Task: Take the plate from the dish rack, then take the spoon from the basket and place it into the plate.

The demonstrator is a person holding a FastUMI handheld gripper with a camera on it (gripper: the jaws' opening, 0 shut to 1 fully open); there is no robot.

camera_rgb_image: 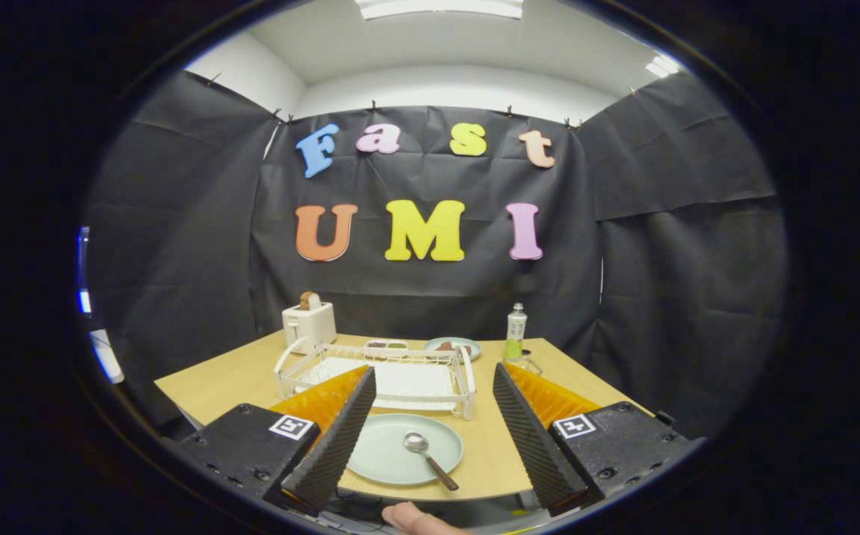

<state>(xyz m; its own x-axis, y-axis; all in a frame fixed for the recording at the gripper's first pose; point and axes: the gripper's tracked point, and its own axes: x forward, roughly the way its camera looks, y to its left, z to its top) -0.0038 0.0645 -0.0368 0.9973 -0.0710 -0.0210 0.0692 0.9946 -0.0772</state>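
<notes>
Two fingers of the gripper (pixel 430 423) spread wide, holding nothing. Between them on the table (pixel 236 379): plate (pixel 389 457), spoon (pixel 428 459) lying in it, handle over the near rim. Dish rack (pixel 377 375) just beyond. Farther back: toaster (pixel 309 324), bottle (pixel 516 331), two small dishes, contents possibly food.

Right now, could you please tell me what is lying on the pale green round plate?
A metal spoon lies on the pale green round plate, bowl near the middle, handle over the near rim. The left finger covers the plate's left edge. The open gripper holds nothing.
</notes>
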